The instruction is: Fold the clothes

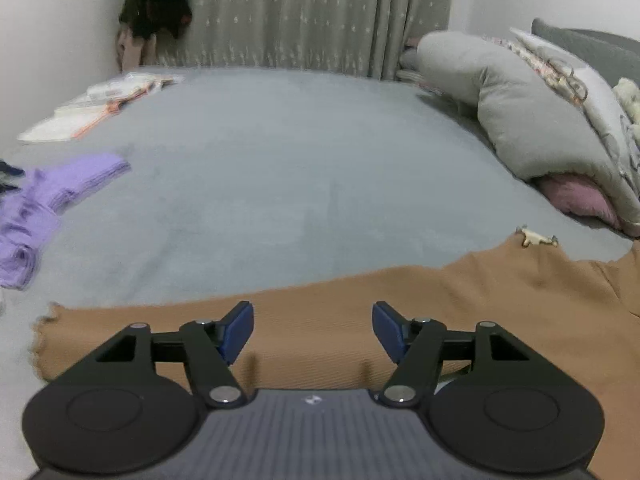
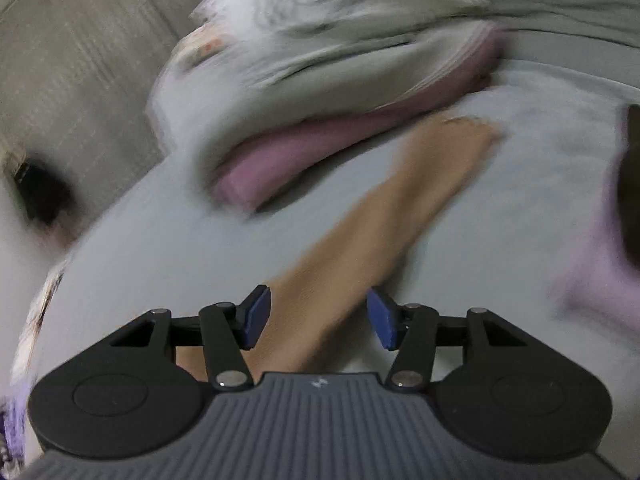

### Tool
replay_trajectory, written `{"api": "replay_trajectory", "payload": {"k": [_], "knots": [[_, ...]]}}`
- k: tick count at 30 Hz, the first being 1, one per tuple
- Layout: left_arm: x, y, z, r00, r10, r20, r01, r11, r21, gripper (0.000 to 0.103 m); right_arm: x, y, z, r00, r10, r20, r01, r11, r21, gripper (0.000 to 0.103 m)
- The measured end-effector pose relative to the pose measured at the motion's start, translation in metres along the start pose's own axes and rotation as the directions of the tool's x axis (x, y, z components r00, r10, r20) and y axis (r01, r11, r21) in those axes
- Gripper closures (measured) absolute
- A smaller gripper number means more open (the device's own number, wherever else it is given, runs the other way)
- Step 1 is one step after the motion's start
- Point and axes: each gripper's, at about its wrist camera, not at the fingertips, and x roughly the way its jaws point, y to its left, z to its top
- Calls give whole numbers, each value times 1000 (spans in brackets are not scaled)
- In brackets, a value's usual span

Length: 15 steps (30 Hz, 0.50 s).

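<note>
Fabric comes first: the tan ribbed top [image 1: 460,312] lies spread flat on the grey bedspread [image 1: 300,168], body and scalloped hem [image 1: 42,332] laid out beneath us, which we judge leaves it ready for a first fold. Our left gripper [image 1: 313,330] hangs over the body near that hem, its blue pads [image 1: 240,330] spread apart with nothing pinched between them. Our right gripper [image 2: 319,316] hovers above the top's long sleeve [image 2: 384,216], which runs away diagonally towards the pillows; its pads stand apart too, and no cloth is caught in the gap. That view is heavily smeared, so fine detail of the sleeve's cuff is hard to read.

Round about us, the bedspread is smooth and mostly bare in the middle. A crumpled lilac garment [image 1: 36,208] waits at the left edge, and flat pale items with orange trim [image 1: 96,108] lie further back. Grey pillows [image 1: 520,120] are heaped to the right over a pink cushion [image 1: 580,198]. Pale patterned curtains [image 1: 320,12] close the far wall, with dark clothing [image 1: 156,0] hanging at the corner.
</note>
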Motion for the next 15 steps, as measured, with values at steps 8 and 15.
{"api": "replay_trajectory", "payload": {"k": [8, 15], "knots": [[32, -8, -16, 996, 78, -35, -75, 995, 71, 28, 85, -21, 65, 966, -258, 7, 258, 966, 13, 47], [28, -9, -22, 997, 69, -23, -67, 995, 75, 26, 126, -43, 67, 958, -286, -20, 286, 958, 15, 99]]}}
